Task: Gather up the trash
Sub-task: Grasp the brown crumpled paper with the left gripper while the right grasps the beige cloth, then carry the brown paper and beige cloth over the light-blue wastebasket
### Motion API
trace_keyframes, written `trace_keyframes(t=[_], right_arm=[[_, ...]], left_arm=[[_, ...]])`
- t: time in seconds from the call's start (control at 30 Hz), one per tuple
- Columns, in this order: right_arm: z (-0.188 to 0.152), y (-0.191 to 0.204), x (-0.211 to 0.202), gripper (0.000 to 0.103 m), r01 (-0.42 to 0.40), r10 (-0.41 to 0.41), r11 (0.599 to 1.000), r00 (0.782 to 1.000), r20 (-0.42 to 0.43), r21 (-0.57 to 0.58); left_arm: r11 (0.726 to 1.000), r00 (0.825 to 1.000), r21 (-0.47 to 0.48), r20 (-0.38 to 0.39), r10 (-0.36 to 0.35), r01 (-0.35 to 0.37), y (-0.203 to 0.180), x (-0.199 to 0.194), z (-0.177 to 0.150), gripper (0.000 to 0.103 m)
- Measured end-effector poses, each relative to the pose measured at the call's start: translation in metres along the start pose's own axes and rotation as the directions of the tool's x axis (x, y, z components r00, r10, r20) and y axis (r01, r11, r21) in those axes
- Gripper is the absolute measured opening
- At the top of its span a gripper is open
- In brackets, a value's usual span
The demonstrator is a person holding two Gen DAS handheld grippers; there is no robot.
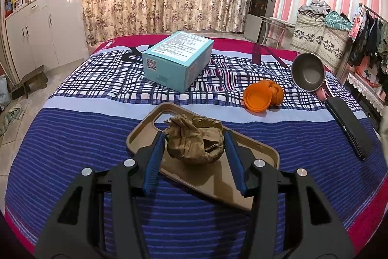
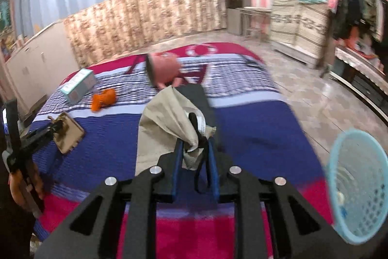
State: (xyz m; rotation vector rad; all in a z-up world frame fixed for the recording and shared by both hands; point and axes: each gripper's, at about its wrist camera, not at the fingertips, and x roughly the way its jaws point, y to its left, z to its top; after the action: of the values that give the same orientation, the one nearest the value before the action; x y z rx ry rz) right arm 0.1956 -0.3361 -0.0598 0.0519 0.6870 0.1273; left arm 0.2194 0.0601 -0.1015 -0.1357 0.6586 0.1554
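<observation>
- A crumpled brown paper ball [image 1: 195, 138], creased and matte, is held between the blue ribbed pads of the left gripper [image 1: 195, 137], whose jaws stand about half apart, pressed on its sides.
- The ball is seen over a flat tan phone case [image 1: 257, 157] with rounded corners and a camera cut-out, which lies on the bed [image 1: 72, 137] near its near edge.
- A thin beige bag [image 2: 165, 123], soft and wrinkled, with a white printed label and black cords, is pinched in the narrow jaws of the right gripper [image 2: 195, 149]; it hangs above the blue-striped middle of the bed.
- A round light-blue plastic basket [image 2: 356, 188], perforated with small holes, is seen beyond the right edge of the bed, at the lower right of the right wrist view.
- The bed is covered with a woven cloth: blue stripes near, dark plaid in the middle, magenta borders.
- A teal cardboard box [image 1: 178, 60] with printed text rests toward the far edge.
- An orange collapsible cup [image 1: 263, 95], soft-looking, lies on the plaid toward the right edge; a round metal bowl [image 1: 308, 72] is tipped on its side just beyond it.
- A long black case [image 1: 349, 128] lies along the right edge.
- The right wrist view is blurred.
</observation>
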Motion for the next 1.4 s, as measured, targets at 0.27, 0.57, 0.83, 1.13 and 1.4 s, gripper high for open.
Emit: trace_keyframes(t=[0.27,0.57,0.83,1.13,1.4], right_arm=[[-0.014,-0.061,-0.035,0.021,0.061,-0.069,0.99,0.996,0.06,0.131],[-0.023,-0.111,-0.052,0.021,0.124,-0.141,0.972,0.987,0.071,0.202],[-0.024,-0.139,-0.061,0.021,0.194,-0.22,0.947,0.973,0.077,0.256],[-0.029,-0.168,-0.066,0.021,0.242,-0.272,0.922,0.961,0.059,0.304],[-0.041,-0.208,-0.074,0.021,0.271,-0.306,0.881,0.952,0.029,0.389]], left_arm=[[0.999,1.0,0.03,-0.013,0.021,-0.021,-0.003,0.0,0.003,0.049],[0.996,1.0,0.083,0.025,-0.015,0.013,-0.046,-0.027,0.012,0.049],[0.975,0.981,0.146,0.073,-0.179,0.167,-0.119,-0.059,0.021,0.049],[0.938,0.953,0.195,0.044,-0.3,0.286,-0.198,-0.068,0.021,0.049],[0.891,0.922,0.282,0.048,-0.384,0.357,-0.263,-0.086,0.018,0.049]])
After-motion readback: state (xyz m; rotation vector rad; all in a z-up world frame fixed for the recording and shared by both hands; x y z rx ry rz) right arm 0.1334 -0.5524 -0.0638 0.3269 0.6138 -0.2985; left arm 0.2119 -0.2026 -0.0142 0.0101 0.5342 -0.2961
